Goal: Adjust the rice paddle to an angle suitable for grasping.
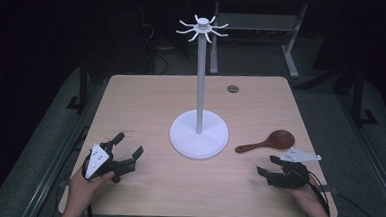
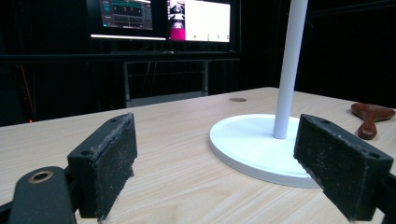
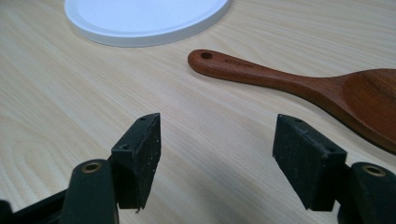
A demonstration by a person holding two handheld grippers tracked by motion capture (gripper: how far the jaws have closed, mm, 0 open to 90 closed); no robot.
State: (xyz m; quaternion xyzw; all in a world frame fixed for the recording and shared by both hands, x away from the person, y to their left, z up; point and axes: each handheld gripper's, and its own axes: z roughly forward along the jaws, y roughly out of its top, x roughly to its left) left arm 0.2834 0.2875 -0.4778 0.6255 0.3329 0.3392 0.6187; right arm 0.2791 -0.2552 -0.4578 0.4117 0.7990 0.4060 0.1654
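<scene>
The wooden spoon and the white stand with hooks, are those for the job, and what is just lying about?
For the job:
- wooden spoon, nearest the open right hand-held gripper
- white stand, probably, with hooks on top

Just lying about:
- small round cap in the table
- monitors behind the table

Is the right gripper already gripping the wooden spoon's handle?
No, the right gripper is open and empty, with the wooden spoon lying on the table beyond it.
</scene>
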